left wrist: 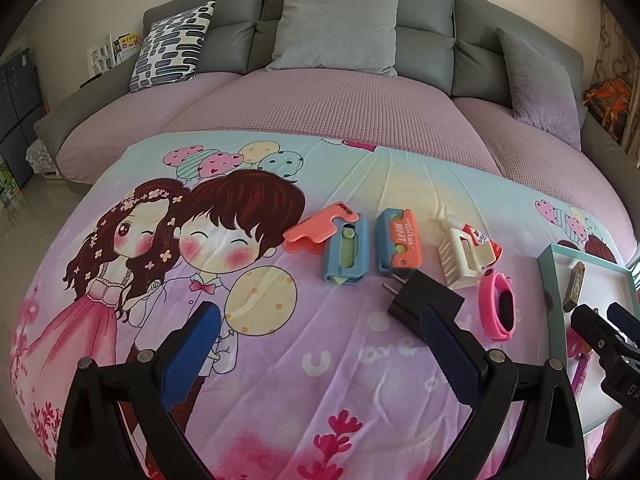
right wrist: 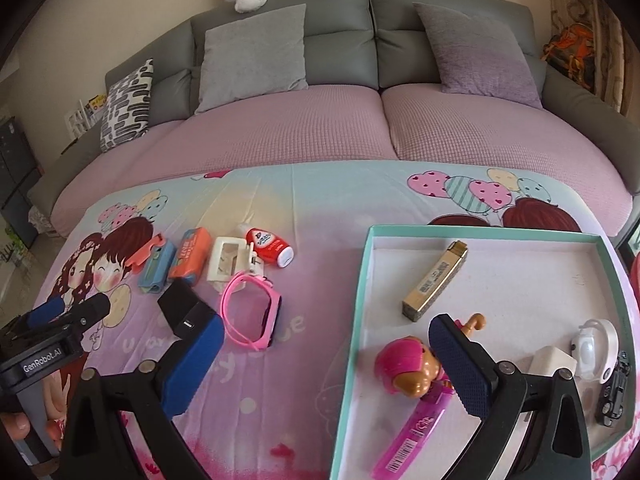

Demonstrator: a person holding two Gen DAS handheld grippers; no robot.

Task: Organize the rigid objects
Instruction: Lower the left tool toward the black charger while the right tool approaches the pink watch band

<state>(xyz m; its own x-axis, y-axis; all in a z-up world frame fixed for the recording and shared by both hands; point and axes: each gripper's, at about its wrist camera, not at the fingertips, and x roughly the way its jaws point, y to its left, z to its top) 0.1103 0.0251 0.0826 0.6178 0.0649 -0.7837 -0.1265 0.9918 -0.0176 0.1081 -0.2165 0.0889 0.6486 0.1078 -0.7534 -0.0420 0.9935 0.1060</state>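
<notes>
A black charger (right wrist: 185, 311) lies on the cartoon-print sheet (left wrist: 280, 360), just beside a pink watch (right wrist: 256, 312). Behind them sit a blue and orange case (left wrist: 345, 246), a second such case (left wrist: 400, 242), a white clip (left wrist: 460, 258) and a red bottle (right wrist: 269, 245). To the right, the teal-rimmed tray (right wrist: 360, 300) holds a gold harmonica (right wrist: 434, 280), a toy pup (right wrist: 408, 372), a pink pen (right wrist: 412, 436) and a black toy car (right wrist: 614, 392). The left gripper (left wrist: 320, 356) and right gripper (right wrist: 328, 364) hover with jaws apart, empty.
</notes>
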